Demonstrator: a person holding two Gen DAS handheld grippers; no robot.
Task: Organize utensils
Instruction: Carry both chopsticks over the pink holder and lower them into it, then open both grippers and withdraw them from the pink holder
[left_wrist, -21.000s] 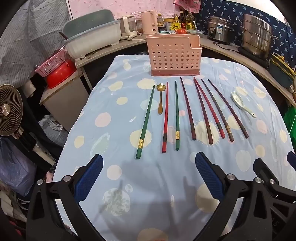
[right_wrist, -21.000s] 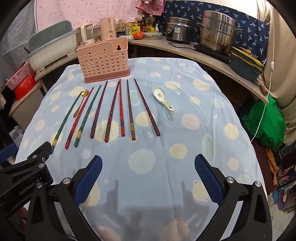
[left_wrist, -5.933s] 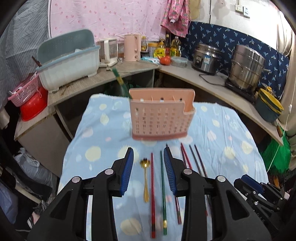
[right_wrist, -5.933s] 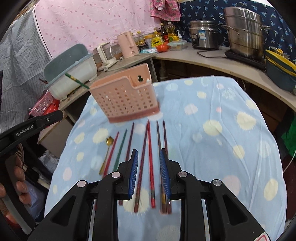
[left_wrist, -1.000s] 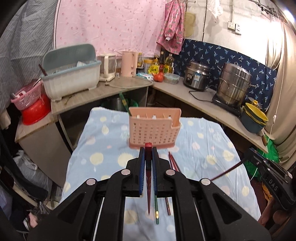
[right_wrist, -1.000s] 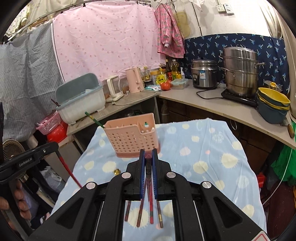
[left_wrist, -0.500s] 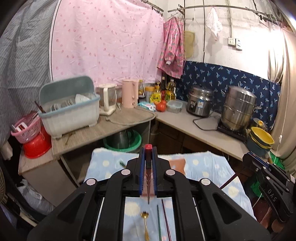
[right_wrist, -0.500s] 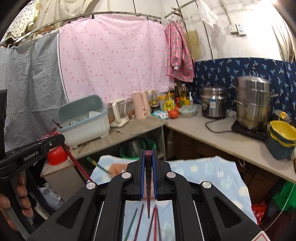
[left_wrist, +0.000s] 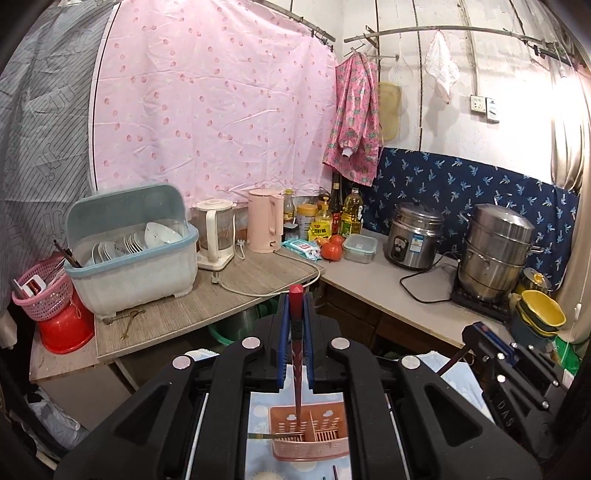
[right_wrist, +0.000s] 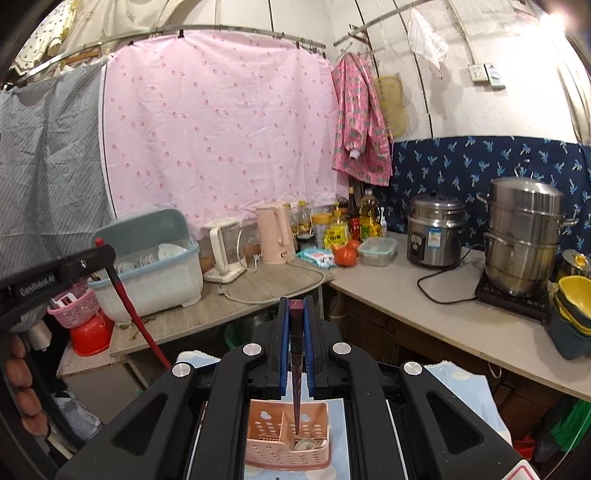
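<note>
The left gripper (left_wrist: 295, 325) is clamping a red chopstick with a dark patterned shaft (left_wrist: 296, 354) near its thick end, so the thin tip is hanging down over the left compartment of the pink perforated plastic utensil holder (left_wrist: 310, 439). Holding it upright like that is likely what lets it slide straight in. The holder is standing on the blue dotted tablecloth (left_wrist: 260, 413), near the table's far edge.

Moving right, the right gripper (right_wrist: 295, 325) is pinching a dark maroon chopstick (right_wrist: 296, 365) the same way, tip down, and from its own camera that tip is lining up just right of the holder's divider. Something pale and rounded is already lying in that right compartment; it cannot be identified. Both sticks seem poised to drop together.
</note>
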